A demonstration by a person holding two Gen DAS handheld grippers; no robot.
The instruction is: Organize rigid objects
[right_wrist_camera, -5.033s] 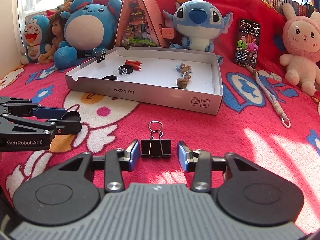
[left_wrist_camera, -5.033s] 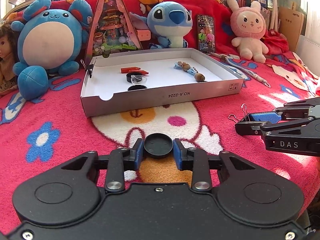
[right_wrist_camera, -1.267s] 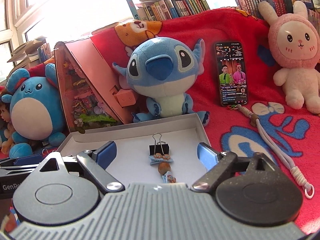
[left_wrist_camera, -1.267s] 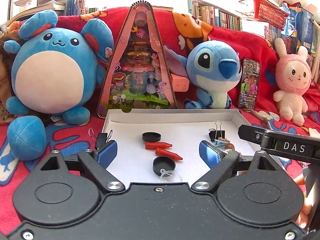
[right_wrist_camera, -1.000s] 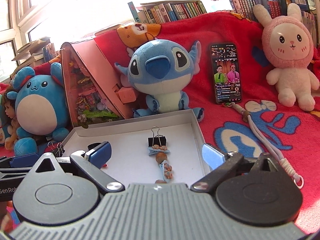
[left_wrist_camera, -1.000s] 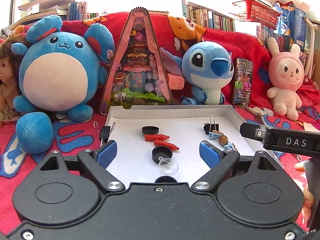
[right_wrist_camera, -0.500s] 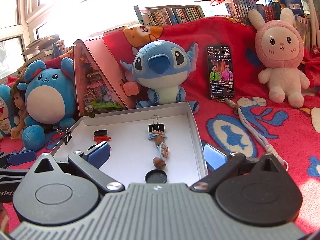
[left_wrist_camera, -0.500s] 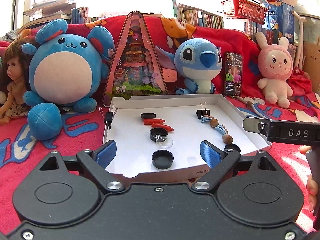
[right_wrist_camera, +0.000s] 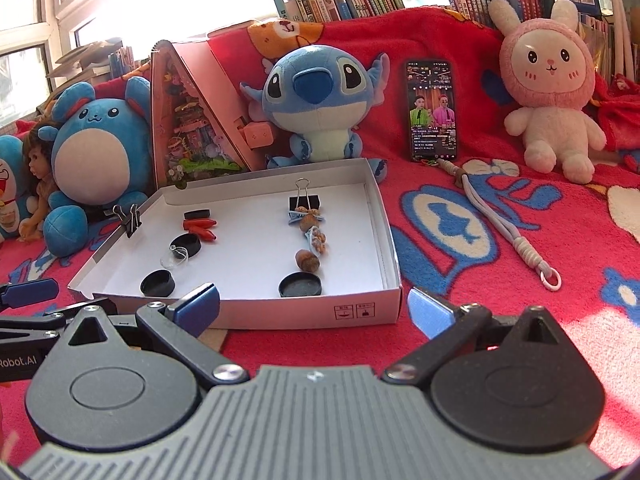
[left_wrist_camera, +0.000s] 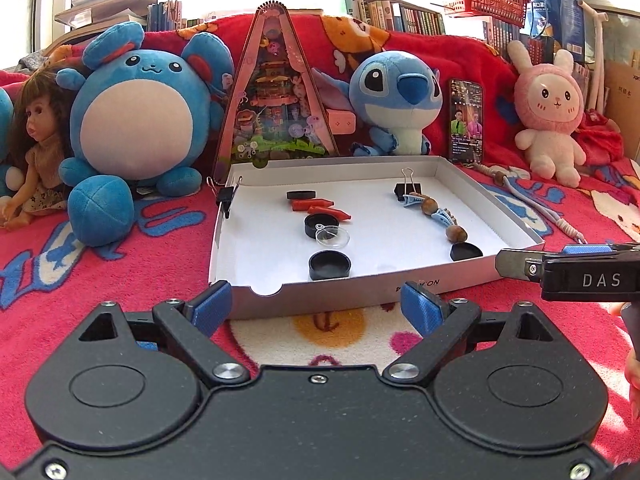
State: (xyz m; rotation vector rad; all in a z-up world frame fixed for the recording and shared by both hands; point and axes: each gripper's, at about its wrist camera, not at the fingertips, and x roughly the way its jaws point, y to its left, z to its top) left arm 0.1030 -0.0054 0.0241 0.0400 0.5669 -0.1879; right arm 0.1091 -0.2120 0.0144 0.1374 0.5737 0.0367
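Box position: white cardboard box (left_wrist_camera: 472, 276) lies straight ahead of both grippers on the red blanket (left_wrist_camera: 120, 264), near wall facing them, long side running left to right in the left wrist view.
Left gripper: left gripper (left_wrist_camera: 318, 312) has its blue pads spread wide with nothing between them, just short of the box's near wall.
Right gripper: right gripper (right_wrist_camera: 314, 312) is likewise spread wide and empty, near the box's front right corner.
Nearer hand: my guess is the left one sits closer to the left column of caps, the right one closer to the bead string (right_wrist_camera: 312, 228) and the cap below it; both are outside the box.
Black caps: four in the box, namely the near-left cap (left_wrist_camera: 330, 265), one by the clear lid (left_wrist_camera: 332, 236), a flat one at the back (left_wrist_camera: 301, 195), and one at the near right (right_wrist_camera: 301, 284).
Clear lids: one.
Red pieces: two, lying side by side (left_wrist_camera: 320, 207), long axes roughly left to right.
Binder clips: two, one on the floor at the head of the bead string (right_wrist_camera: 304, 200), one clipped on the left wall (left_wrist_camera: 225, 198).
Task state: judging by the bare blanket in front, nothing rigid looks left outside the box nearby, apart from the phone (right_wrist_camera: 432, 110) propped at the back and a cord (right_wrist_camera: 504, 224) beside the box.
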